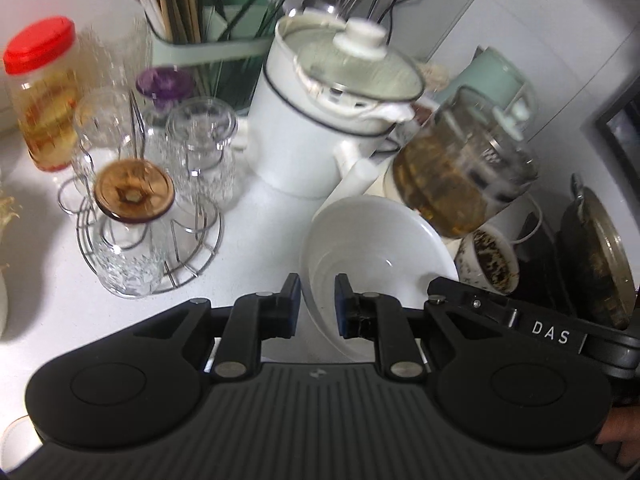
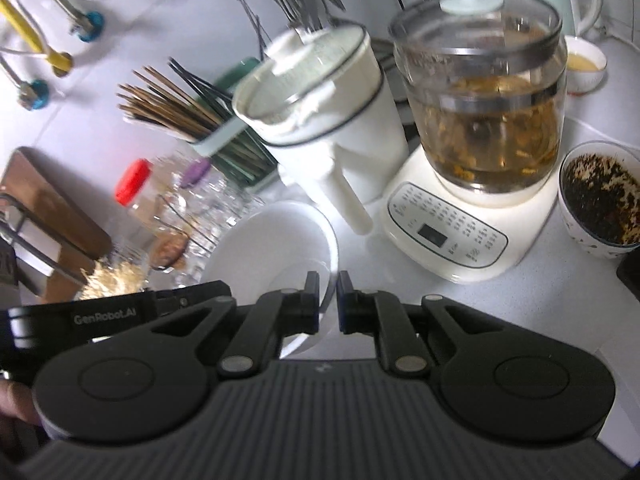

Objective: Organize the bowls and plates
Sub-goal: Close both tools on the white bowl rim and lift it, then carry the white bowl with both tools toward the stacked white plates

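**Operator:** Report the left side first. Where is the bowl relative to the fingers?

**Technician:** The white bowl sits on the white counter, in front of the white pot. The left gripper straddles the bowl's near rim: one finger stands outside the wall, the other inside it. The fingers are apart. Whether the pads touch the rim cannot be confirmed.

**Operator:** And the right side?

**Technician:** The right gripper meets the same bowl at its right-hand edge. Its fingers are nearly together, with the thin rim passing through the narrow gap; it appears clamped on the rim, though blur limits certainty.

**Operator:** Which hand is better placed?

**Technician:** Judged from both views, both grippers are at the rim, on different parts of it. The bowl is round, so no long axis governs. A lift should run straight up, clear of the kettle and the glasses.
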`<state>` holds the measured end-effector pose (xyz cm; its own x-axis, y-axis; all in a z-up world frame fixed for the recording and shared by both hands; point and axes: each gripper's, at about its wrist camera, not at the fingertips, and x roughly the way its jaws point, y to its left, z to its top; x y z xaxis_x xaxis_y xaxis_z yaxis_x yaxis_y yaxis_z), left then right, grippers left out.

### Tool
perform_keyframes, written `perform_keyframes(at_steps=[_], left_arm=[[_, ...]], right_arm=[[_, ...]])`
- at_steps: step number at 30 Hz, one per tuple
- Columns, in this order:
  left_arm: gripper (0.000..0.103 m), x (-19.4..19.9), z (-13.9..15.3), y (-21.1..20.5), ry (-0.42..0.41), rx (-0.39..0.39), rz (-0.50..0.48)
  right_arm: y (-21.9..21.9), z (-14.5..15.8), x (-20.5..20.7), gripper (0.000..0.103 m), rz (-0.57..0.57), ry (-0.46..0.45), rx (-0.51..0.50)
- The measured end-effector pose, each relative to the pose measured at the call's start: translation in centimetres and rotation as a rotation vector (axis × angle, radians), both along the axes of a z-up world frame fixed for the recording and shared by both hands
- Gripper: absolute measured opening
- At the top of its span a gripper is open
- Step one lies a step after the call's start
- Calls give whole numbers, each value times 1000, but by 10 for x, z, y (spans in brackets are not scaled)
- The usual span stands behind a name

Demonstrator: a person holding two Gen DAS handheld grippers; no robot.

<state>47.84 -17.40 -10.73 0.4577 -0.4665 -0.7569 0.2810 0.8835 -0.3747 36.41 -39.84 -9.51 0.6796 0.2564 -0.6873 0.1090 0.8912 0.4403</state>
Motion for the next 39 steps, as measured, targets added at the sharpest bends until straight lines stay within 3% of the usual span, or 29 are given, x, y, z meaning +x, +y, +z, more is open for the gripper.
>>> perform_keyframes(at_steps=[6,13,24,39], left_arm=[[20,-19,19,17,-31,-25,20],[21,-47,16,39,-34,-27,81],[21,-74,-13,67,19,-7,154],[21,-89,-52,87,67,30,152]], right_arm=[[13,21,-20,12,30,-66,-18],[32,21,-32,12,84,-92,-25],[61,-1,-42,12,166,-66,-33],[90,-46,-42,13,183,-13,-69]])
